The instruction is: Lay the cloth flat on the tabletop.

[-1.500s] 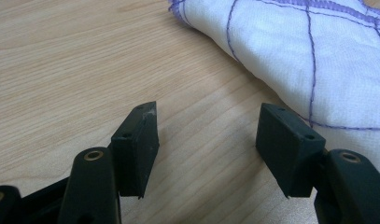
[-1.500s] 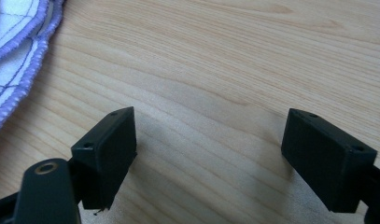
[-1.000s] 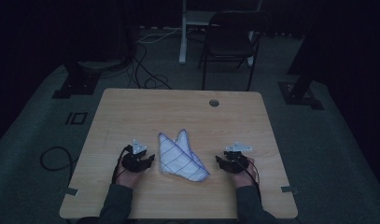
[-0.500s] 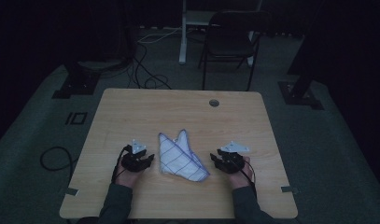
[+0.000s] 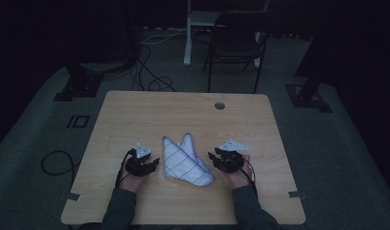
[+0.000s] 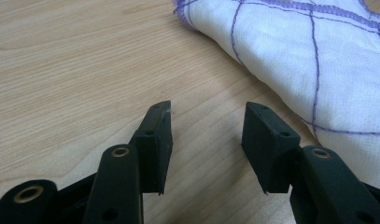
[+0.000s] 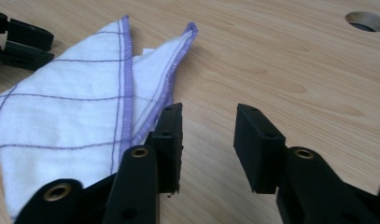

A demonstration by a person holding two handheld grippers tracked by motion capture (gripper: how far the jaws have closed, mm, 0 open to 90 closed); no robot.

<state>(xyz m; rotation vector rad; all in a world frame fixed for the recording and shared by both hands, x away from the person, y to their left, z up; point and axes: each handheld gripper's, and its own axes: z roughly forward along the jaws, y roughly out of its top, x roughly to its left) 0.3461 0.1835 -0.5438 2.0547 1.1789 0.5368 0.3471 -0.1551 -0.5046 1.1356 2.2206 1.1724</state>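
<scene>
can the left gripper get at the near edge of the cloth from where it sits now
Probably yes. The left gripper sits open on bare wood right beside the cloth, with nothing between its fingers and the hem. The right gripper waits on the cloth's far side, out of the way.

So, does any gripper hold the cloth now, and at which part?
Nothing is held. The left gripper and the right gripper both stand open over bare table, beside the cloth.

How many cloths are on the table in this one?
1: a white cloth with purple grid lines, folded, lying on the table between the left gripper and the right gripper.
</scene>
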